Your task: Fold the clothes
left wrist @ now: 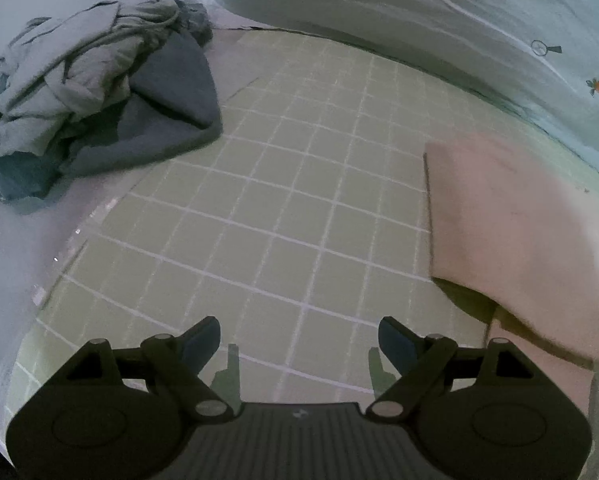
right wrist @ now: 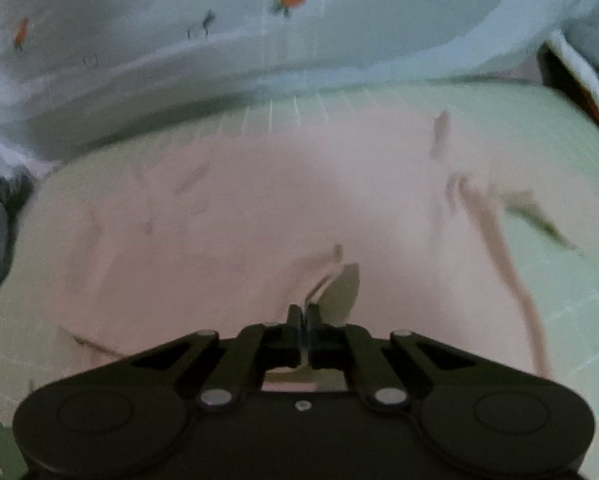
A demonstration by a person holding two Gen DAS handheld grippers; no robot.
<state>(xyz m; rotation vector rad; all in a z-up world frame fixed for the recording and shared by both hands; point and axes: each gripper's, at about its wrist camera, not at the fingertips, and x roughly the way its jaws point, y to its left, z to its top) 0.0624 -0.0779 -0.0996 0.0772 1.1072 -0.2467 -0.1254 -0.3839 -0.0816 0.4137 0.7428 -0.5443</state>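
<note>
Folding sits midway: right tongs (right wrist: pixel 303 320) pinch the pink garment's (right wrist: pixel 259 216) edge on the green mat (left wrist: pixel 283 184), left tongs (left wrist: pixel 299 344) gape empty, crumpled pile (left wrist: pixel 83 92) waiting.

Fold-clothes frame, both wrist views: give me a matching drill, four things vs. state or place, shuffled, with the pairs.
Things:
1. left claw
2. right claw
3. pink garment
4. pile of grey and blue clothes

State or place:
A. heaped at the far left of the grid mat
B. shut on a pinch of pink fabric
C. open, over bare mat, holding nothing
D. spread on the mat, one edge lifted off it

Pairs: 1-C, 2-B, 3-D, 4-A
</note>
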